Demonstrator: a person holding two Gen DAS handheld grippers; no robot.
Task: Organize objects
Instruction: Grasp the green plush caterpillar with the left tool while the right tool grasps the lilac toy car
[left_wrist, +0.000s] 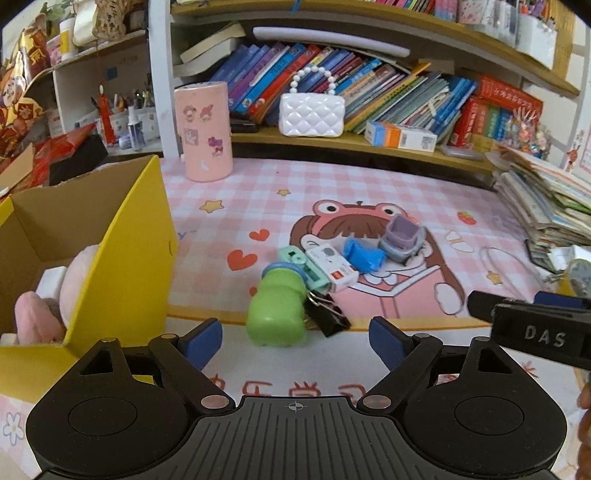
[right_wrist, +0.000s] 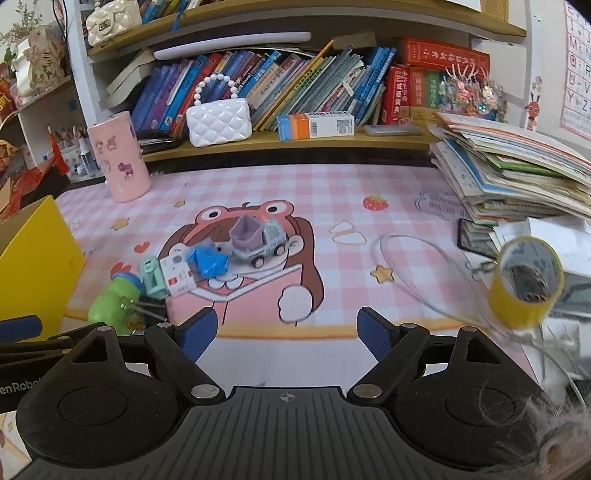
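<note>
A small heap lies mid-mat: a green plastic toy (left_wrist: 275, 314) on its side, a black binder clip (left_wrist: 328, 319), a mint clip (left_wrist: 304, 267), a white charger (left_wrist: 332, 269), a crumpled blue piece (left_wrist: 362, 254) and a purple-grey toy truck (left_wrist: 402, 236). My left gripper (left_wrist: 295, 339) is open, and the green toy lies just beyond its fingertips, untouched. My right gripper (right_wrist: 288, 332) is open over bare mat, with the truck (right_wrist: 258, 240) and the blue piece (right_wrist: 208, 260) ahead to its left. An open yellow cardboard box (left_wrist: 129, 240) at left holds a pink plush (left_wrist: 33, 314).
A pink cylinder (left_wrist: 207, 133) and a white quilted purse (left_wrist: 312, 112) stand at the back by the bookshelf. At right are a pile of books (right_wrist: 517, 166), a yellow tape roll (right_wrist: 524, 284) and a clear cable loop (right_wrist: 406, 258). The right gripper's arm (left_wrist: 528, 314) enters the left wrist view.
</note>
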